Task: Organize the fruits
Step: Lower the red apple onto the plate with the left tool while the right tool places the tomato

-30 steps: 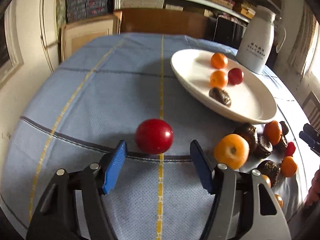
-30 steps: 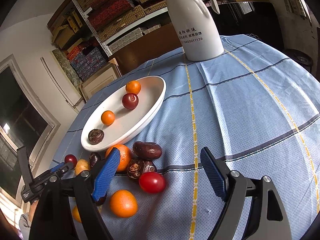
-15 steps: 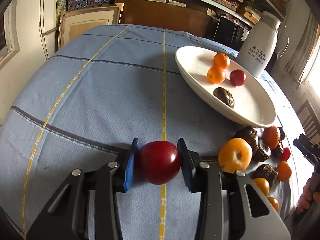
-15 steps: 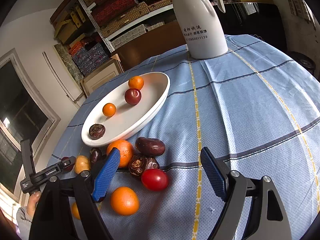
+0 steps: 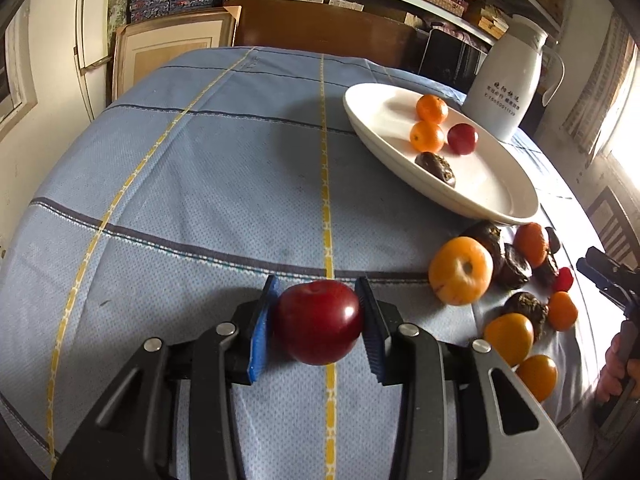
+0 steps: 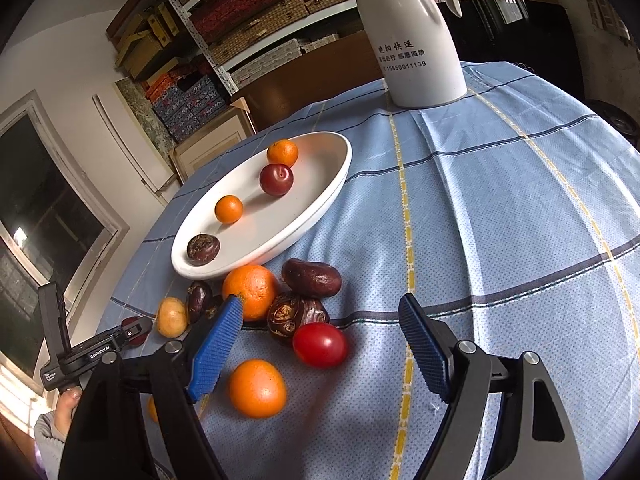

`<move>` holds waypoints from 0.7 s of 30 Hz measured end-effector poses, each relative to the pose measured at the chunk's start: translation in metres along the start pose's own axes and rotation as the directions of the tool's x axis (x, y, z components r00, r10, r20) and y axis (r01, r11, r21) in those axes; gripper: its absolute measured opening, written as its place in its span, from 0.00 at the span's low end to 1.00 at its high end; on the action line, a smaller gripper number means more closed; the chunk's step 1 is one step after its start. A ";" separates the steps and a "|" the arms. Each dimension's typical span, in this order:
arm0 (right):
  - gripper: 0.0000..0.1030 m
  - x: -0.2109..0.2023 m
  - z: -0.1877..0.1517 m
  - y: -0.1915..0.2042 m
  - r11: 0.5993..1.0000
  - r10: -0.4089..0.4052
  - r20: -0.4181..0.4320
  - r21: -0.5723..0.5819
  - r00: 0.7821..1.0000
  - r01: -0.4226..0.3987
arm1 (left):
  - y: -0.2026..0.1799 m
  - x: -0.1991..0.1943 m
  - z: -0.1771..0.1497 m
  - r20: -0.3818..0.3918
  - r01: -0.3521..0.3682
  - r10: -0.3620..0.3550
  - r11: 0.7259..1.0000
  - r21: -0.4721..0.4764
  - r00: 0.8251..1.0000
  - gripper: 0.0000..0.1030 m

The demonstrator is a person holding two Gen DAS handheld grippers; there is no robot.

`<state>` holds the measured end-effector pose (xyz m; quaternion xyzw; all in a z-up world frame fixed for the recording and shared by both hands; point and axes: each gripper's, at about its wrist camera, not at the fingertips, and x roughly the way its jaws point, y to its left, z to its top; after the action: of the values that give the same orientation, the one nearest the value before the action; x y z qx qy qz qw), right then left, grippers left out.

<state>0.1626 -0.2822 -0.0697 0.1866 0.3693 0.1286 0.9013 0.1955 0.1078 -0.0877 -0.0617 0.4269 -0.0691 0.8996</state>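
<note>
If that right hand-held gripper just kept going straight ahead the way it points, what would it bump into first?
Probably the small red tomato, which lies on the cloth just ahead between the closing, still empty jaws of the right hand-held gripper. The dark dates sit right behind it, though depth is hard to judge.

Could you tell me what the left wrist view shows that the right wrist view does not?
Only the left wrist view shows the left gripper shut on a dark red plum.

Only the right wrist view shows the right gripper, its jaws closing with nothing pressed between them, above a small red tomato.

Both show the white plate holding four fruits, the white jug and the blue tablecloth.
</note>
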 end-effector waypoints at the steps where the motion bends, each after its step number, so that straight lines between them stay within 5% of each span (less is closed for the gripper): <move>1: 0.71 0.001 -0.001 0.000 1.000 0.006 -0.012 0.000 1.000 -0.006 | 0.001 -0.001 -0.001 0.000 0.005 -0.005 1.000 -0.003 1.000 0.37; 9: 0.50 0.015 -0.009 -0.003 1.000 -0.012 -0.104 0.009 0.994 0.013 | 0.001 -0.002 -0.002 0.000 0.010 -0.010 1.000 -0.004 1.000 0.37; 13: 0.32 0.020 -0.011 0.000 1.000 0.010 -0.125 -0.001 0.992 -0.010 | 0.002 -0.002 -0.002 0.000 0.013 -0.013 1.000 -0.006 1.000 0.37; 21: 0.30 0.010 -0.008 -0.006 0.998 0.060 -0.082 0.030 0.995 -0.058 | -0.001 -0.010 -0.002 0.034 0.062 -0.061 0.998 -0.009 0.998 0.37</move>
<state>0.1647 -0.2819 -0.0839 0.2041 0.4024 0.1578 0.8783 0.1878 0.1084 -0.0810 -0.0807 0.4099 -0.0935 0.9037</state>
